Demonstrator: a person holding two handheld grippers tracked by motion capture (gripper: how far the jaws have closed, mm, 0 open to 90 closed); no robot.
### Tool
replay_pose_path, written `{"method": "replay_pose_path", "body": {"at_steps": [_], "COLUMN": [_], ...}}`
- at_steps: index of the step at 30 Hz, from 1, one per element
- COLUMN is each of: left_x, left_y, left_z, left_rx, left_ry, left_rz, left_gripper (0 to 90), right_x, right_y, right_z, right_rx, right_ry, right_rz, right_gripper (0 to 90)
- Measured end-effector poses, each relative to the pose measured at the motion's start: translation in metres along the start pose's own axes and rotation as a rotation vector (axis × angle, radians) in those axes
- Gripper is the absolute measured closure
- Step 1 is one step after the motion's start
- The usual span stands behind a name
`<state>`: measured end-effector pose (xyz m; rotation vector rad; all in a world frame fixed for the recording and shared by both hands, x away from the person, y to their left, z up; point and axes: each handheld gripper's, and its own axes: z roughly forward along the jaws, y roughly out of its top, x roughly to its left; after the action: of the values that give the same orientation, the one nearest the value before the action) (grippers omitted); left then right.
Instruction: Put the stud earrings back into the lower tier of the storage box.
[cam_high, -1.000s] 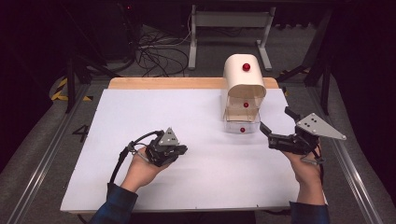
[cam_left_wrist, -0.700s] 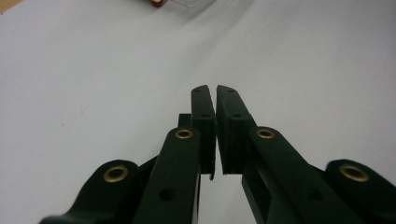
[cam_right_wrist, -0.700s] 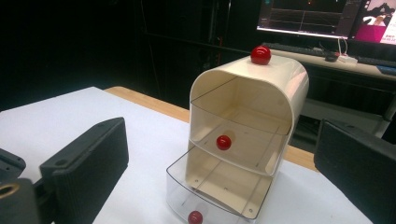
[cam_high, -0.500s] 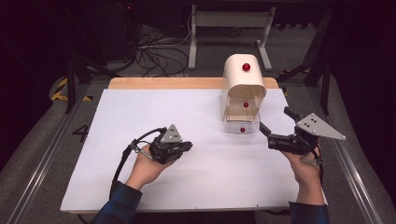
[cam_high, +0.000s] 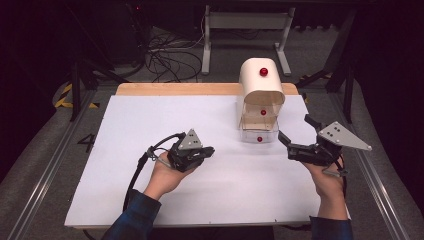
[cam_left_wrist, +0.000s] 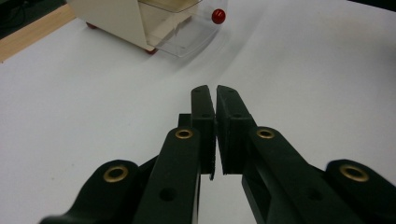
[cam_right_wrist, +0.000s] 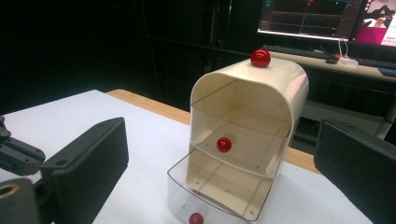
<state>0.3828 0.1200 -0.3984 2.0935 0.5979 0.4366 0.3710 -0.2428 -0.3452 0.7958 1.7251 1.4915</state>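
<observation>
A small cream drawer cabinet (cam_high: 261, 85) with a red ball on top stands at the table's back right. Its clear lower drawer (cam_high: 258, 135) is pulled out and has a red knob (cam_high: 259, 139); nothing shows inside it. The upper drawer (cam_right_wrist: 243, 140) sits closed behind its own red knob. My left gripper (cam_high: 209, 150) hovers mid-table, left of the cabinet, its jaws shut with nothing between them (cam_left_wrist: 215, 89). My right gripper (cam_high: 296, 129) is just right of the drawer front, jaws wide open, facing the cabinet (cam_right_wrist: 219, 128).
The white table top (cam_high: 150, 125) has a wooden strip (cam_high: 175, 89) along its far edge. Metal rails run along both sides. Cables and a metal stand lie on the floor behind. A monitor (cam_right_wrist: 317, 18) glows beyond the cabinet.
My left gripper has drifted a little to the right, toward the cabinet. The right gripper and the drawer have stayed put.
</observation>
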Motion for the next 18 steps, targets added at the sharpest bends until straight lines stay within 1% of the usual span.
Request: {"method": "replay_pose_path", "body": {"at_steps": [6,9,10,13,17,18], "left_x": [0.0,0.001,0.0,0.0,0.0,0.0], "left_y": [0.004,0.007,0.007,0.01,0.014,0.015], "left_z": [0.002,0.005,0.006,0.009,0.012,0.013], "left_rx": [-0.033,-0.047,-0.053,-0.063,-0.085,-0.088], "left_ry": [0.007,0.003,-0.004,0.0,0.002,0.004], "left_rz": [0.0,-0.006,-0.011,-0.001,-0.003,-0.004], "left_gripper": [86.7,86.7,86.7,86.7,86.6,86.7], "right_x": [0.0,0.0,0.0,0.001,0.002,0.001], "right_y": [0.0,0.0,0.001,0.001,0.001,0.001], "right_z": [-0.001,-0.003,-0.003,-0.004,-0.003,-0.003], "right_rx": [-0.008,-0.011,-0.014,-0.019,-0.021,-0.022], "right_ry": [0.005,0.004,0.004,0.006,0.012,0.013], "right_rz": [0.002,0.005,0.01,0.012,0.018,0.012], "right_gripper": [3.5,3.5,3.5,3.4,3.5,3.5]}}
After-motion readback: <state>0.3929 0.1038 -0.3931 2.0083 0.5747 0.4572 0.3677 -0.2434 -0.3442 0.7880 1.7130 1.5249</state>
